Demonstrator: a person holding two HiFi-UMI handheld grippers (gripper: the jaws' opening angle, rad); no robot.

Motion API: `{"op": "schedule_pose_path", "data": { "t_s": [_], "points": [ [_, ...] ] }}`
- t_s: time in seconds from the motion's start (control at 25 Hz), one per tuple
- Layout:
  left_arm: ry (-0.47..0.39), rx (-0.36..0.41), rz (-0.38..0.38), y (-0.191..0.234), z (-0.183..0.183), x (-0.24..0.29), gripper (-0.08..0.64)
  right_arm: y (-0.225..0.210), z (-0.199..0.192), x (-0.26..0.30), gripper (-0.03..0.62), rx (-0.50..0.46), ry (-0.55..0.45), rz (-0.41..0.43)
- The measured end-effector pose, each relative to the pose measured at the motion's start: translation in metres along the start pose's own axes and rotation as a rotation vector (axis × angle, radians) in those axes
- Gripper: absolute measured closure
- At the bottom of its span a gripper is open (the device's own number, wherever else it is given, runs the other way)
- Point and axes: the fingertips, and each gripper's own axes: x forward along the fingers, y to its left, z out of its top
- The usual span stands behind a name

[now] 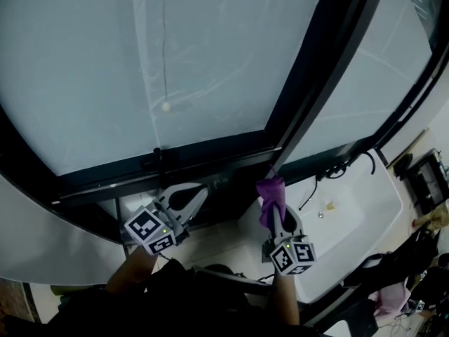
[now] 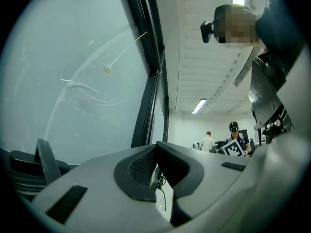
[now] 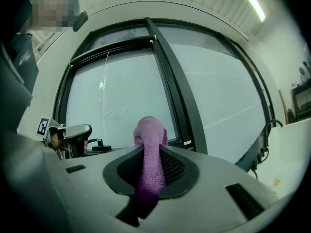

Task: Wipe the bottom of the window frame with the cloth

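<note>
A purple cloth [image 1: 271, 194] is pinched in my right gripper [image 1: 276, 215], which is shut on it. The cloth's top end [image 3: 149, 130] stands up beyond the jaws, just below the black bottom rail of the window frame [image 1: 210, 156], where the upright bar [image 1: 319, 83] meets it. In the right gripper view the cloth runs between the jaws of the right gripper [image 3: 151, 152]. My left gripper [image 1: 203, 192] is held under the bottom rail, to the left of the cloth. Its jaws meet at the tips with nothing between them, as the left gripper view shows for the left gripper [image 2: 155, 148].
A black handle [image 1: 157, 159] sits on the bottom rail. A pull cord with a bead [image 1: 165, 107] hangs in front of the pane. A white sill [image 1: 358, 209] with a black cable [image 1: 337, 168] lies to the right. Two people [image 2: 235, 139] stand far off in the room.
</note>
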Motion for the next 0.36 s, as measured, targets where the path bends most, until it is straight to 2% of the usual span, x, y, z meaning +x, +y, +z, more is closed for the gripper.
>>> {"op": "schedule_pose_path", "data": {
  "t_s": [0.12,0.36],
  "points": [
    [-0.023,0.013,0.013,0.0034,0.0036,0.0007,0.568,-0.0056,-0.0016,-0.0008,0.529,0.034,0.0,-0.015],
    [-0.003,0.033,-0.027,0.0059,-0.0019,0.0022,0.568,-0.0004,-0.0071,0.0018,0.529,0.005,0.001,-0.015]
  ]
}}
